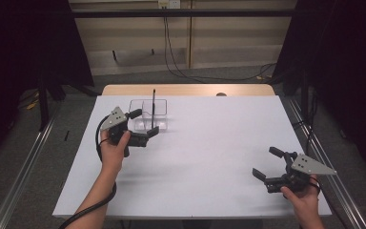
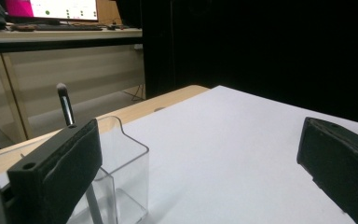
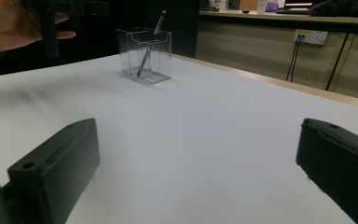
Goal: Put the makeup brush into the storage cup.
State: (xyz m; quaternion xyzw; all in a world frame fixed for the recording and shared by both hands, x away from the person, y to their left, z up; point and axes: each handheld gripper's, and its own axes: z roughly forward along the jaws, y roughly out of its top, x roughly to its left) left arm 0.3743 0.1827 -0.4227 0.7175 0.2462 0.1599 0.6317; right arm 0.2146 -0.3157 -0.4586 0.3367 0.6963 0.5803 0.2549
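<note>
- Worktop (image 1: 209, 162) with a white flat surface lies before me, with a strip of light wood at its far edge.
- A clear plastic box with two compartments (image 1: 147, 116) stands on the far left part of the worktop.
- A thin dark brush with a pale tip (image 1: 153, 109) stands inside the box, leaning a little; in the left gripper view its tip rises above the rim, and I cannot tell which compartment holds it.
- My left gripper (image 1: 143, 128), black with a grey three-cornered plate, is held by my left hand (image 1: 112, 149) just beside the box, on its near left side. Its jaws are wide apart and hold nothing.
- My right gripper (image 1: 269, 163) is held by my right hand (image 1: 301, 196) near the right near corner of the worktop, well apart from the box. Its jaws are also spread wide, with nothing between them.
</note>
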